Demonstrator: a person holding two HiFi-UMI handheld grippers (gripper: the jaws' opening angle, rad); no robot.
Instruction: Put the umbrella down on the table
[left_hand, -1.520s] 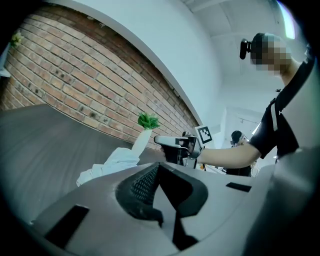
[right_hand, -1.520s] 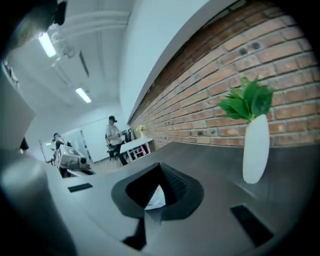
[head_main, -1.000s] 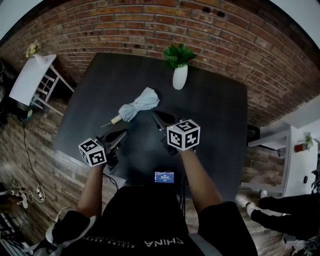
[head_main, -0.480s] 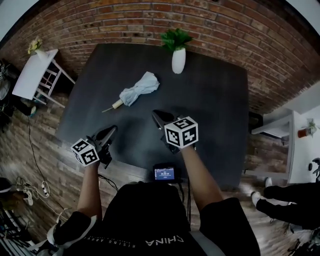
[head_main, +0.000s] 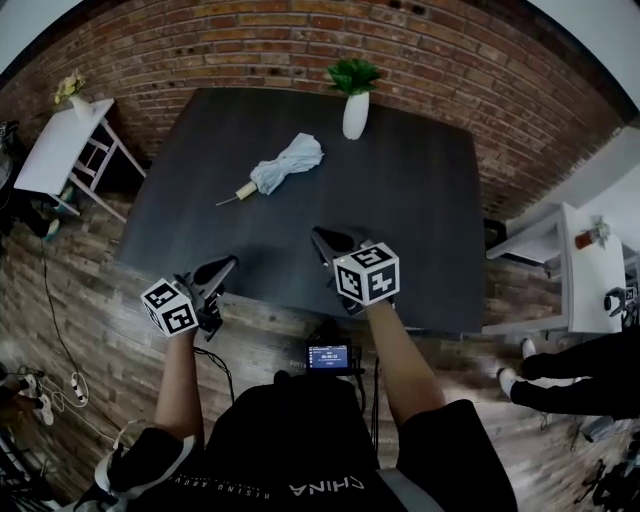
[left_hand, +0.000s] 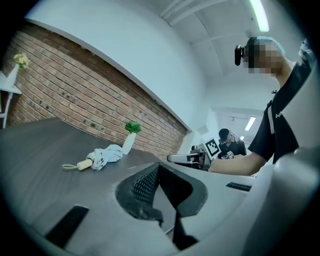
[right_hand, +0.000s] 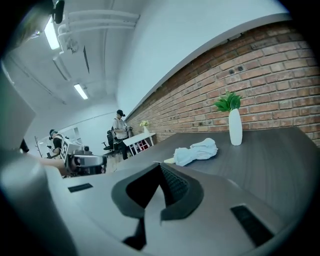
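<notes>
1. Two grippers are held by the table edge farthest from the white vase (head_main: 355, 115). My left gripper (head_main: 226, 264) has its claw pressed together, with nothing in it. My right gripper (head_main: 322, 238) has its claw pressed together too, and it is empty.
2. That vase stands near the far edge of the dark table (head_main: 420, 230), close to the brick wall (head_main: 300, 40). A green plant (head_main: 352, 75) sticks out of its top.
3. Off the table, well to the left of the vase, I see a small white side table (head_main: 55, 150). Well to the right of the vase there is a white desk (head_main: 590, 290). A small screen (head_main: 328, 355) glows past the table edge farthest from the vase, between my two arms.
4. Bare table top is all that lies between my grippers and the umbrella (head_main: 285, 165).
5. I see the umbrella lying flat on the table, near the vase, to its left and a bit closer to me. It does not touch the vase.
6. It is folded up. Its cloth is pale, almost white, and looks soft and bunched. It has a short cream handle (head_main: 245, 190) with a thin strap (head_main: 226, 200) at the end.
7. Its long side runs in a slant. The cloth end points toward the vase, and the handle end points away from it, toward the table's left side.
</notes>
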